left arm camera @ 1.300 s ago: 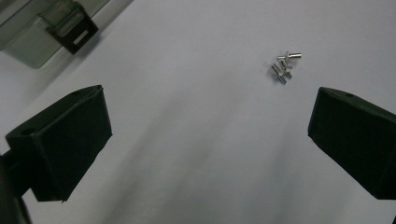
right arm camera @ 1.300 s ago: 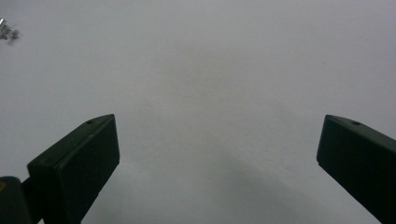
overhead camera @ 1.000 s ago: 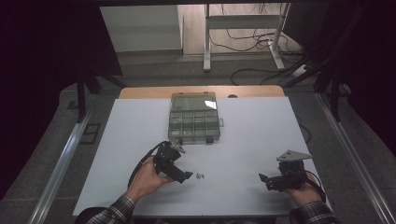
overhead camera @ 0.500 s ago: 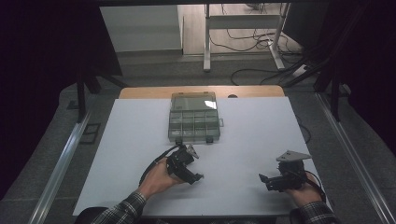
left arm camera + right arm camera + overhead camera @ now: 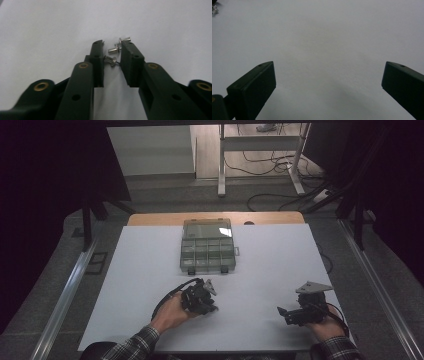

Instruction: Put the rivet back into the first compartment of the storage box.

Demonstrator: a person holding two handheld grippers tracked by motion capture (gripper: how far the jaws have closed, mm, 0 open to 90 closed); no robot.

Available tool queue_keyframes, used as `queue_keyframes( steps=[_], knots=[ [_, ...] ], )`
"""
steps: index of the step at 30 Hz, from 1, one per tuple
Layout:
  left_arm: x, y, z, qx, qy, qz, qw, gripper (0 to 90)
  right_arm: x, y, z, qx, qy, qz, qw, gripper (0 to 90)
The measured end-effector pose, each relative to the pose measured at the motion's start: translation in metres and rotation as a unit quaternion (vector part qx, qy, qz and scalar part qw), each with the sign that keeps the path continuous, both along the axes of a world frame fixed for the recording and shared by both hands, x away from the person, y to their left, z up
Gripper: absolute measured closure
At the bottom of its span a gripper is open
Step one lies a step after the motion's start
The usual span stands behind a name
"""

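This looks like a lab or workshop. A white-covered tabletop stands between aluminium rails and black curtains. Loose black cables lie on the floor beside a metal desk frame.

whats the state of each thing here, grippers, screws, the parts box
left gripper: jaws partly open, down at the table around the screws, nothing clamped yet
screws: three small silver ones, loose on the white table; one lies between the jaws, two at the jaw tips
right gripper: wide open, empty, over bare table
compartment box: lid closed, flat on the table beyond the left gripper; contents too small to tell
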State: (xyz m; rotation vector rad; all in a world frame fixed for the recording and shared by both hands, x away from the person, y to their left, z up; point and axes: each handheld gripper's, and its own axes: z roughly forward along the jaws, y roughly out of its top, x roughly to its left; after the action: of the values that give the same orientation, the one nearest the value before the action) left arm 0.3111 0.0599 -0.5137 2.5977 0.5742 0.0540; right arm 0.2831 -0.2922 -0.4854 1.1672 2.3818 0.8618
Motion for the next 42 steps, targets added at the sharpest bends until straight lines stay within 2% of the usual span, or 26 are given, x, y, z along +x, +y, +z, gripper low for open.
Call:
queue_keyframes(
  steps=[3, 8, 10, 15, 22, 24, 31, 38, 39, 42],
  knots=[
    [-0.001, -0.002, 0.0, 0.002, -0.001, -0.006, 1.0, 79.2, 0.0, 0.0, 0.0, -0.001, 0.001, 0.0, 1.0, 0.0],
    [0.001, 0.001, 0.001, -0.003, 0.017, 0.002, 0.9999, 80.5, 0.0, 0.0, 0.0, -0.001, 0.001, -0.001, 1.0, 0.0],
    [0.003, 0.004, 0.003, -0.012, 0.025, 0.007, 0.9996, 80.6, 0.0, 0.0, 0.0, 0.0, 0.0, -0.001, 1.0, 0.0],
    [0.005, 0.01, 0.01, -0.03, 0.032, 0.021, 0.9988, 80.8, 0.0, -0.001, 0.0, 0.001, 0.0, -0.002, 1.0, 0.0],
    [0.008, 0.019, 0.02, -0.045, 0.032, 0.041, 0.9976, 80.9, -0.001, -0.001, 0.001, 0.003, -0.002, -0.003, 1.0, 0.0],
    [0.009, 0.021, 0.022, -0.062, 0.033, 0.057, 0.9959, 81.0, -0.001, -0.001, 0.001, 0.003, -0.003, -0.003, 1.0, 0.0],
    [0.022, 0.031, 0.034, -0.07, 0.029, 0.08, 0.9939, 81.1, 0.0, -0.001, 0.001, 0.003, -0.004, -0.003, 1.0, 0.0],
    [0.038, 0.042, 0.046, -0.066, 0.025, 0.097, 0.9928, 81.5, 0.0, -0.001, 0.001, 0.003, -0.003, -0.003, 1.0, 0.0],
    [0.04, 0.044, 0.048, -0.07, 0.026, 0.103, 0.9918, 81.7, 0.0, -0.001, 0.001, 0.003, -0.003, -0.003, 1.0, 0.0],
    [0.047, 0.049, 0.053, -0.07, 0.024, 0.111, 0.9911, 82.3, 0.0, -0.001, 0.001, 0.003, -0.003, -0.003, 1.0, 0.0]
  ],
)
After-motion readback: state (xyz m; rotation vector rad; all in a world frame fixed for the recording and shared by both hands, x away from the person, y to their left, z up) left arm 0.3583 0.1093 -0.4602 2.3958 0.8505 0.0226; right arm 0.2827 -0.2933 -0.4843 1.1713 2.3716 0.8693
